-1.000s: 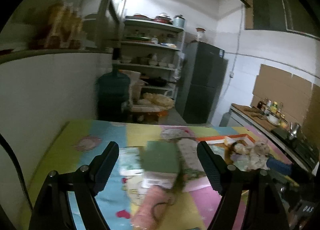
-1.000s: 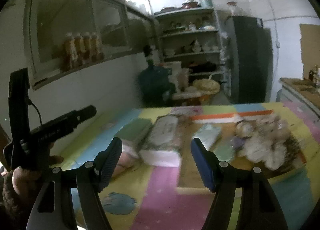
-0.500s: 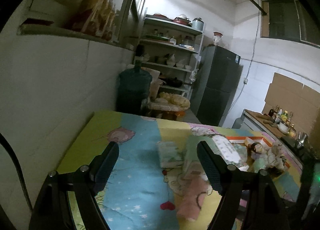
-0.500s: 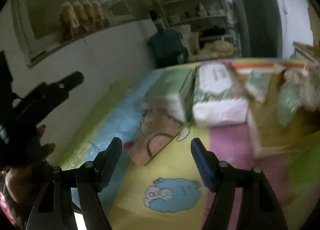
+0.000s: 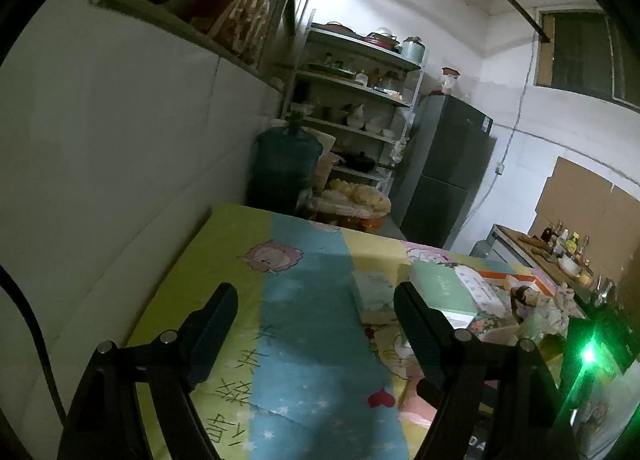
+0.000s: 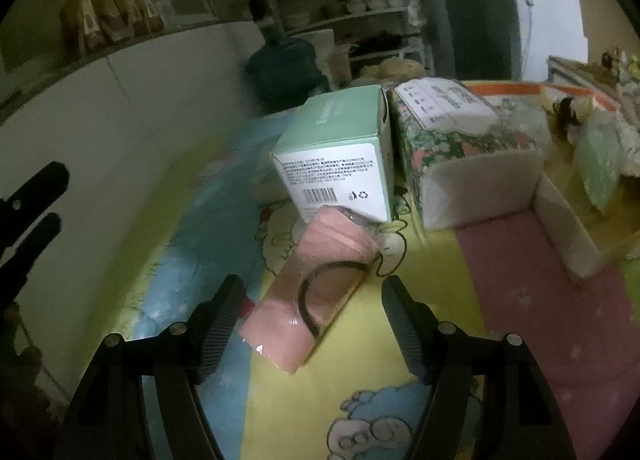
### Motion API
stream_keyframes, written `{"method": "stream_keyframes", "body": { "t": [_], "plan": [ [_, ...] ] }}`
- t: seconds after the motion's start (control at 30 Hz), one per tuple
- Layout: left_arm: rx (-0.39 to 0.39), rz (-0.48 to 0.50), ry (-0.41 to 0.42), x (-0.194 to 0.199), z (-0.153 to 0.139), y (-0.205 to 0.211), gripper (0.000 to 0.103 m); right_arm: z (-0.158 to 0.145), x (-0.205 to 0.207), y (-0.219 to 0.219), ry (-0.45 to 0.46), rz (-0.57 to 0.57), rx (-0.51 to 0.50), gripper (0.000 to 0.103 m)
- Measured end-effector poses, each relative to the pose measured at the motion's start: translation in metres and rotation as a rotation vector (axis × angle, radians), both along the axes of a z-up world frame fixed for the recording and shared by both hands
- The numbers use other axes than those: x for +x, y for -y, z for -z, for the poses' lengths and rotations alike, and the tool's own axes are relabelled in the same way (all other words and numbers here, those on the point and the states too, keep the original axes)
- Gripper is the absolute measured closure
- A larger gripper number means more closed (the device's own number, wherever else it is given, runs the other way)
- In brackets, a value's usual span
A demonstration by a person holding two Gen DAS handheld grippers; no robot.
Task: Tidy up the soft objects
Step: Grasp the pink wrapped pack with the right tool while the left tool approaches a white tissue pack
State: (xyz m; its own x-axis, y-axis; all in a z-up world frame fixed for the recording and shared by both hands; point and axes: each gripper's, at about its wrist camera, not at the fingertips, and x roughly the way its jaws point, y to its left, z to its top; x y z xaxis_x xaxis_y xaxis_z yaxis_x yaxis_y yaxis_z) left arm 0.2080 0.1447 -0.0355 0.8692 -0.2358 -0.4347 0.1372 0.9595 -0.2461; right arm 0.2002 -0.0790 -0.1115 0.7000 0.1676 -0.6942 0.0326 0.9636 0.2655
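Left wrist view: the left gripper stands wide and empty above the bare blue stripe of the mat. A second ago the green box and the pink pouch sat between its fingers; now the box lies at 2 o'clock beyond the right finger, with a small pale pack just beside it at 1 o'clock. So this hand has swung off the pile toward the wall side, and I judge it is not the one about to pick anything up.

Right wrist view: the right gripper is also released, nothing pressed between its pads. The pink pouch (a dark loop, perhaps a hair tie, lies on it) sits between the fingertips, slightly toward 12 o'clock, its far end touching the green box. A floral tissue pack stands just beside the box at 1 o'clock. A second ago the pouch was small and far off at 11 o'clock; the gripper has since dropped and closed in on it. The pouch looks like the first soft thing to be sorted; the grasp is not yet made.
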Motion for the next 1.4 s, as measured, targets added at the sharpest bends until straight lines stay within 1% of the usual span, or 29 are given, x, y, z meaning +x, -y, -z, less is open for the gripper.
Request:
{"method": "stream_keyframes", "body": {
  "t": [0.13,0.23,0.4,0.43,0.47,0.53,0.77,0.9,0.97,1.03,1.13,1.2,1.27,1.33,1.4],
  "plan": [
    [-0.005,0.001,-0.011,0.003,0.006,-0.006,0.023,0.002,0.007,-0.010,0.002,0.031,-0.070,0.030],
    [-0.006,0.001,-0.016,0.004,0.008,-0.008,0.023,0.006,0.013,-0.015,-0.020,0.043,-0.111,0.030],
    [-0.007,0.010,-0.029,0.008,0.012,-0.011,0.023,0.008,0.021,-0.014,-0.053,0.025,-0.122,0.031],
    [-0.006,0.012,-0.032,0.010,0.012,-0.011,0.023,0.008,0.022,-0.013,-0.058,0.018,-0.129,0.033],
    [-0.006,0.013,-0.034,0.010,0.012,-0.010,0.023,0.008,0.023,-0.012,-0.065,0.019,-0.142,0.042],
    [-0.007,0.017,-0.039,0.013,0.013,-0.010,0.023,0.007,0.023,-0.012,-0.071,0.021,-0.151,0.053],
    [0.010,0.028,-0.068,0.028,0.014,0.004,0.023,0.006,0.017,-0.002,-0.061,-0.024,-0.117,0.058],
    [0.018,0.051,-0.104,0.049,0.014,0.018,0.023,-0.003,0.002,0.007,-0.014,-0.044,-0.103,0.058],
    [0.000,0.097,-0.135,0.064,0.015,0.027,0.023,-0.010,-0.006,0.014,0.020,-0.045,-0.099,0.058],
    [-0.035,0.153,-0.173,0.084,0.020,0.035,0.023,-0.016,-0.014,0.021,0.041,-0.042,-0.098,0.058],
    [-0.094,0.215,-0.269,0.119,0.037,0.046,0.024,-0.023,-0.022,0.031,0.071,-0.035,-0.090,0.058],
    [-0.141,0.228,-0.314,0.134,0.047,0.049,0.025,-0.028,-0.028,0.038,0.089,-0.031,-0.080,0.058],
    [-0.201,0.234,-0.356,0.149,0.058,0.049,0.031,-0.030,-0.030,0.044,0.100,-0.027,-0.071,0.058],
    [-0.248,0.232,-0.395,0.159,0.070,0.050,0.032,-0.031,-0.032,0.048,0.105,-0.026,-0.062,0.058],
    [-0.267,0.234,-0.417,0.164,0.078,0.053,0.032,-0.031,-0.031,0.054,0.107,-0.024,-0.049,0.058]
  ]
}}
